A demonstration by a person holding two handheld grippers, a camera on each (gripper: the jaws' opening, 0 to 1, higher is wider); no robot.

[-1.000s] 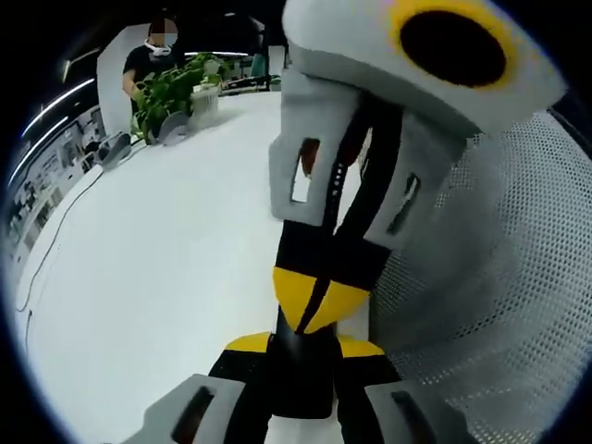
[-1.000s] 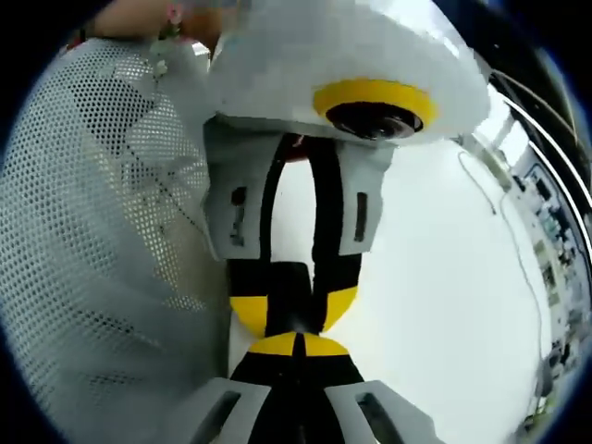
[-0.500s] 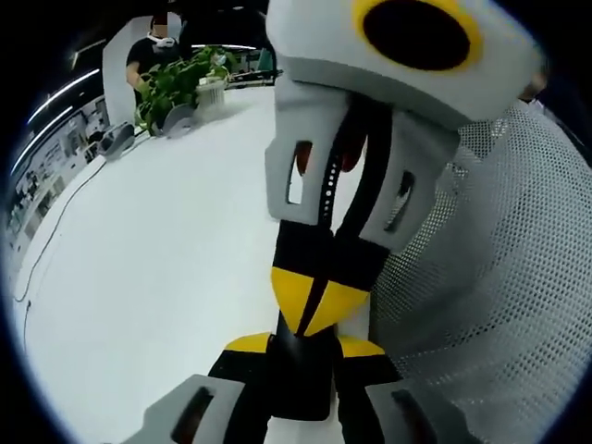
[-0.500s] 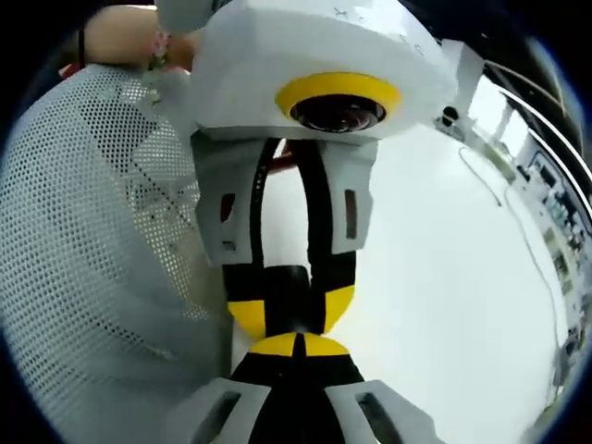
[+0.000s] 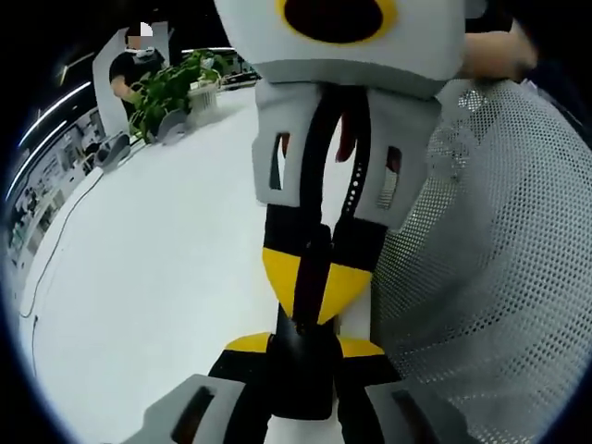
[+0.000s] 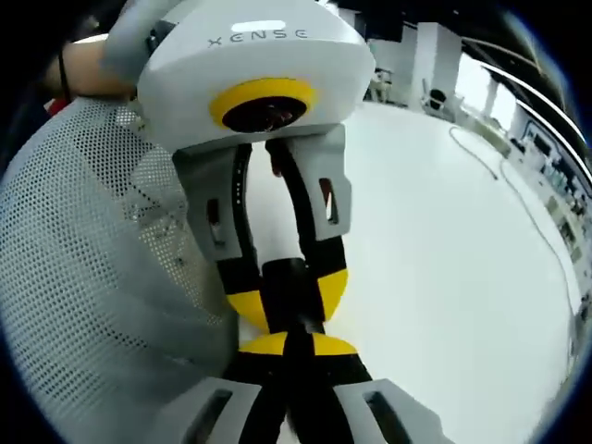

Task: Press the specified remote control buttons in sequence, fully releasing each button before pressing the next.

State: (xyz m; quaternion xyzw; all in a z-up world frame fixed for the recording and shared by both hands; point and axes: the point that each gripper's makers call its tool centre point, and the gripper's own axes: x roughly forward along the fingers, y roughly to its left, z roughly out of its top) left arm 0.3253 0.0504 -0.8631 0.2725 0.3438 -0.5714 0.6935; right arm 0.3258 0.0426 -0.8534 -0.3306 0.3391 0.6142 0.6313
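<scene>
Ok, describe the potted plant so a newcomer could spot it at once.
In the left gripper view, follow the big white table to its far end. The plant stands there, by a person in black. It is the only leafy green thing around.

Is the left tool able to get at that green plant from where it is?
Probably not: the plant stands far across the white table, and the right tool sits tip to tip with the left tool, crowding its front.
</scene>
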